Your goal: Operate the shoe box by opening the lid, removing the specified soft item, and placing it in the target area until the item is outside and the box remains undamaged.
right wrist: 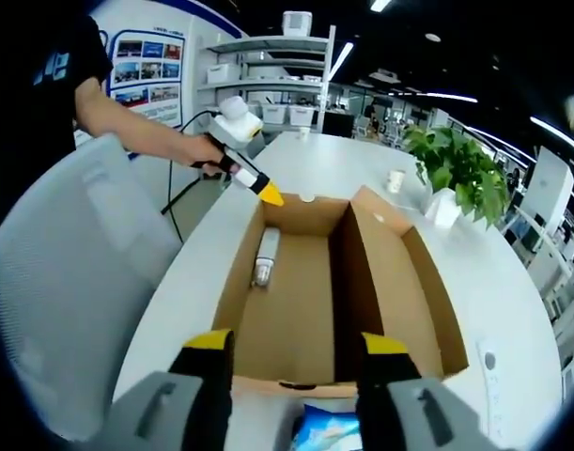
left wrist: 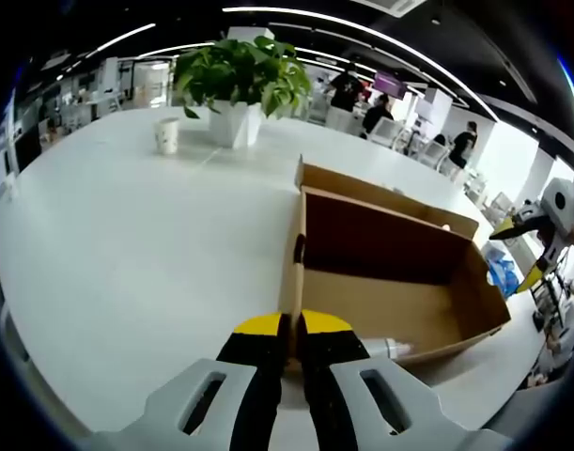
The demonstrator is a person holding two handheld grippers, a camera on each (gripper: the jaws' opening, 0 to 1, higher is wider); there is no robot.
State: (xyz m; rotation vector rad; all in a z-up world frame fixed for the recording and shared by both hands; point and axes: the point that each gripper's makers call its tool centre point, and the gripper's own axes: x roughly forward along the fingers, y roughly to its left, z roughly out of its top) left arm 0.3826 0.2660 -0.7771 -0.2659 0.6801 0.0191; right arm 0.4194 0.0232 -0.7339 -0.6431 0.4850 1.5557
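Note:
The brown cardboard shoe box (left wrist: 390, 310) (right wrist: 291, 319) lies open on the white table, its lid (right wrist: 399, 272) folded out flat beside the tray. A white tube-shaped item (right wrist: 265, 256) (left wrist: 385, 349) lies on the box floor near the end held by my left gripper. My left gripper (left wrist: 291, 343) (right wrist: 268, 194) is shut on the rim of that end wall. My right gripper (right wrist: 296, 352) (left wrist: 531, 246) hangs open over the opposite end with nothing between its jaws. A blue and white soft pack (right wrist: 324, 427) (left wrist: 501, 268) lies on the table just outside that end.
A potted plant (left wrist: 240, 75) (right wrist: 456, 164) and a paper cup (left wrist: 167, 134) (right wrist: 395, 178) stand further along the table (left wrist: 127, 254). A grey chair (right wrist: 70, 282) is against the table's edge. A person's arm (right wrist: 127, 122) holds the left gripper. People sit in the distance.

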